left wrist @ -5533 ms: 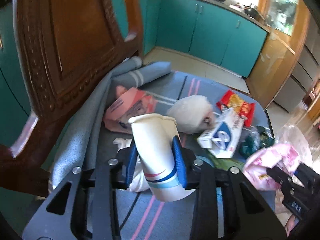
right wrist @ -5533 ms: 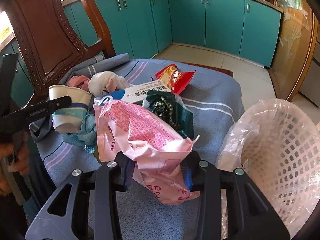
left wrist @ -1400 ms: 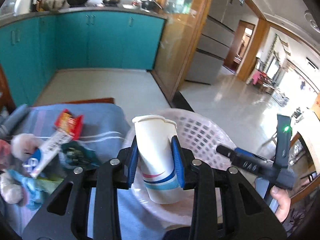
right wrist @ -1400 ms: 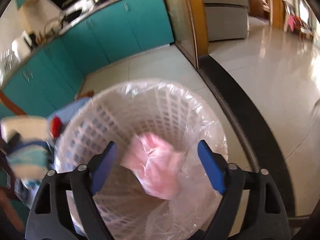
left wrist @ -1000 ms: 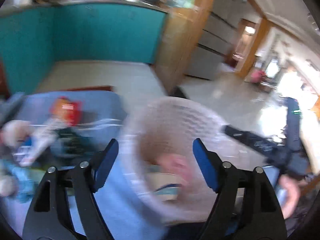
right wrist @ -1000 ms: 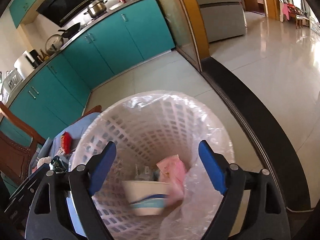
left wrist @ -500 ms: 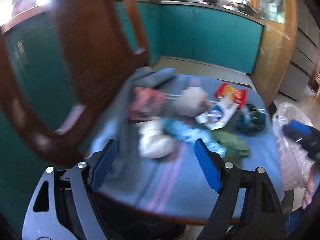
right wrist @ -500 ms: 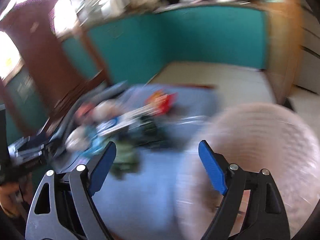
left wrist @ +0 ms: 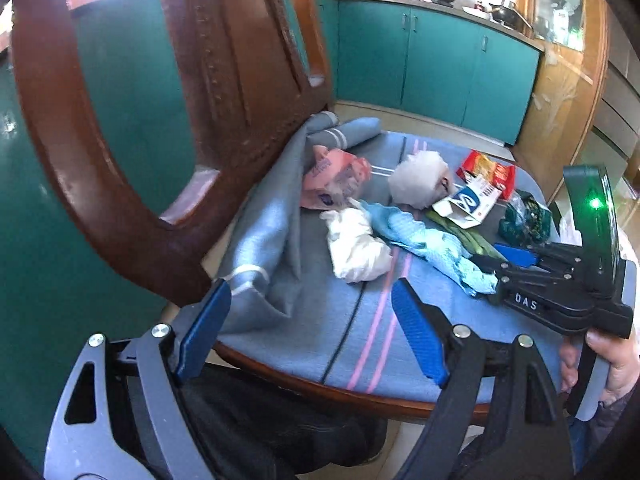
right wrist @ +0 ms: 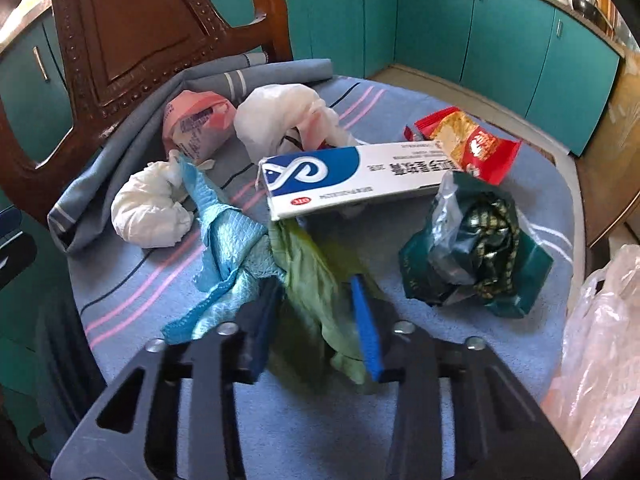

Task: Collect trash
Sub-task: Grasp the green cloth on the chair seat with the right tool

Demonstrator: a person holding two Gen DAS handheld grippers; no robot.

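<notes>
Trash lies on a chair seat covered with a blue striped cloth (left wrist: pixel 360 340). My right gripper (right wrist: pixel 316 320) is low over the seat, its blue pads on either side of a green rag (right wrist: pixel 316 280), still apart. Beside the rag lie a light blue cloth (right wrist: pixel 228 240), a white tissue wad (right wrist: pixel 148 212), a blue-and-white box (right wrist: pixel 344 184), a dark green wrapper (right wrist: pixel 476 248), a red snack packet (right wrist: pixel 468 140), a white bag (right wrist: pixel 280 120) and a pink packet (right wrist: pixel 196 124). My left gripper (left wrist: pixel 308 332) is open and empty at the seat's near edge, short of the tissue wad (left wrist: pixel 356 240).
The carved wooden chair back (left wrist: pixel 132 140) stands at the left. The plastic liner of the bin (right wrist: pixel 600 340) shows at the right edge. Teal kitchen cabinets (left wrist: pixel 432 60) line the far wall. The right gripper's body (left wrist: pixel 560 280) shows in the left wrist view.
Both grippers dropped their loads, the paper cup and the pink bag, into the bin and swung back to the chair. The right gripper has come down around the green rag.
</notes>
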